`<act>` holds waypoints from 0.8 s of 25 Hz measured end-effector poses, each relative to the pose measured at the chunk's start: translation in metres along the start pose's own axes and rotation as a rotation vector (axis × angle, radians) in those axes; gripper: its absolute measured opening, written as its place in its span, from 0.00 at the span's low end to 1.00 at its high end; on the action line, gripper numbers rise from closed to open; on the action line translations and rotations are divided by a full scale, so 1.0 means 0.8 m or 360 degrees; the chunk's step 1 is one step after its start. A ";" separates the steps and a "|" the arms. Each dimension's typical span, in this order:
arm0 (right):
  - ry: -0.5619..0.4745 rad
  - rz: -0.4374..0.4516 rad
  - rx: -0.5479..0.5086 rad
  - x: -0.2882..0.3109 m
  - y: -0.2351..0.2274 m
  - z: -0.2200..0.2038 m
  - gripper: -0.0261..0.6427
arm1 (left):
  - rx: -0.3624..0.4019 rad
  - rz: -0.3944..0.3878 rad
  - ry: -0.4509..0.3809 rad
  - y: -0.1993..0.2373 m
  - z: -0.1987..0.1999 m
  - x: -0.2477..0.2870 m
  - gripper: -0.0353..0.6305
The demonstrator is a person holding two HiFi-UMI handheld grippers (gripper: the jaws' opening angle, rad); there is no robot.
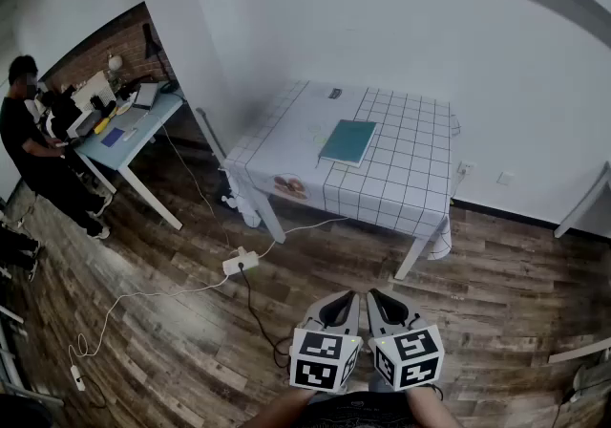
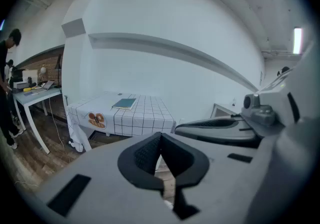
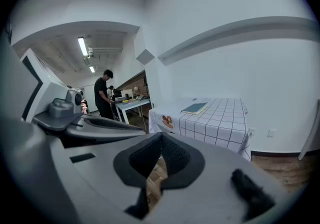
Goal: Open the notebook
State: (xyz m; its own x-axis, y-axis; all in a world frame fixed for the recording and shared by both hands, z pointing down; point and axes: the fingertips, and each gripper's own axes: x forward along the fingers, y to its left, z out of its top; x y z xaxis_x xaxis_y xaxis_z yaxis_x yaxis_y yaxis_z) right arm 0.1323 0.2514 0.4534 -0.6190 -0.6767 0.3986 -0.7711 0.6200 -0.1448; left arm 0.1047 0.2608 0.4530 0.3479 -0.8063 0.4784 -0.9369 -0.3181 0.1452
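Head view, A: left tool [image 1: 342,300] and right tool [image 1: 378,298] sit side by side low in frame over the wood floor [image 1: 191,321]; each pair of jaws is together with nothing between
B: Notebook?
A: Teal notebook [image 1: 347,141] lies flat and closed on the checked surface [image 1: 401,178], ahead of both tools and well apart from them
B: Handling, as judged?
A: Probably light; cover looks thin and may flex; could slide on the cloth. Suggest one tool pins the spine side while the other lifts the cover at its free edge. Cannot tell which edge is the spine
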 end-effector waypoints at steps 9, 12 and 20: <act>0.0005 0.0009 -0.0031 0.008 0.018 0.001 0.06 | -0.0002 0.0009 -0.0021 0.012 -0.003 -0.009 0.07; -0.0009 0.0018 -0.0023 0.012 0.024 0.005 0.06 | -0.0008 0.0020 -0.0029 0.020 -0.003 -0.013 0.07; 0.0018 0.0090 -0.0029 0.031 0.032 0.003 0.06 | -0.0072 0.0067 -0.0032 0.042 -0.005 -0.007 0.07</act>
State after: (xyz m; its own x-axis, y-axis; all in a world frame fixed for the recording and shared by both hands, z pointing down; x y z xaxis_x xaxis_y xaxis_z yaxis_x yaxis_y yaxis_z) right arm 0.0967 0.2495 0.4573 -0.6596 -0.6360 0.4006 -0.7322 0.6642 -0.1511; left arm 0.0711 0.2568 0.4589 0.3083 -0.8285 0.4676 -0.9512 -0.2611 0.1646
